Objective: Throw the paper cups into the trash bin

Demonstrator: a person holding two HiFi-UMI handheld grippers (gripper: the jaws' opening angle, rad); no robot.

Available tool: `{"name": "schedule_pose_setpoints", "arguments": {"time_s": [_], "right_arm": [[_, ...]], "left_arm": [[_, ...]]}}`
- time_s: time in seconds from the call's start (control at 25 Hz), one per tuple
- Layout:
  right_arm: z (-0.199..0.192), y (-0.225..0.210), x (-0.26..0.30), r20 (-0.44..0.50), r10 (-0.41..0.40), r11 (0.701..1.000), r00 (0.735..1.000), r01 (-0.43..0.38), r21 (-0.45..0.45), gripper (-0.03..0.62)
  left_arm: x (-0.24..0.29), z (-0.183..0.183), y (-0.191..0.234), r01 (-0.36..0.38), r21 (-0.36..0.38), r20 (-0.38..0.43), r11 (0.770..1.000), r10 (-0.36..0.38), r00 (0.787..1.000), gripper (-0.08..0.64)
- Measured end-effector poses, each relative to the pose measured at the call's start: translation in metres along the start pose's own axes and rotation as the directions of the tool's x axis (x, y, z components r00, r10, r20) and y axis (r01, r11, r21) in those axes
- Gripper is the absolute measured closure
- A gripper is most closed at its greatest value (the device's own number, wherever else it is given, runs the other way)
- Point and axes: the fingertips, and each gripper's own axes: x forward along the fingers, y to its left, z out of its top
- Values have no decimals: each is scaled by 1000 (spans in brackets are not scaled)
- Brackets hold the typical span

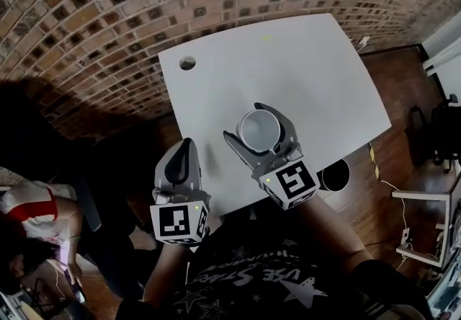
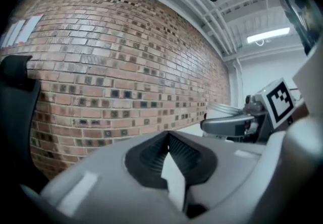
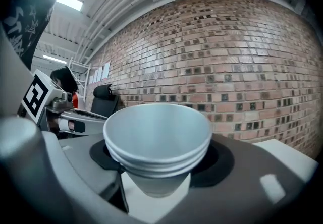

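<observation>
1. Hovering at the near left edge of the white table [image 1: 288,52], the left gripper [image 1: 187,147] has its jaws closed together, with nothing between them
2. The right gripper [image 1: 243,121], above the near edge, clamps a stack of paper cups [image 1: 259,131], upright with the mouth up
3. The trash bin [image 1: 335,175] stands on the floor just past the near right edge

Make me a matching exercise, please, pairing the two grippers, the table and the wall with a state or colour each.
1 left gripper
2 right gripper
3 table
4 wall

a brick
b shut on cups
c white
d shut, empty

Pairs: 1-d; 2-b; 3-c; 4-a
</observation>
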Motion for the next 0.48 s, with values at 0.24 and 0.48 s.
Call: {"name": "schedule_pose_setpoints", "arguments": {"time_s": [0.24, 0.48], "right_arm": [[-2, -31, -34, 1, -110, 993, 994, 110, 35, 244], [-4, -67, -81, 0, -219, 972, 976, 218, 85, 244]], "left_arm": [[12, 7, -36, 98, 24, 14, 995, -98, 995, 555], [28, 15, -94, 202, 43, 6, 978, -203, 979, 555]]}}
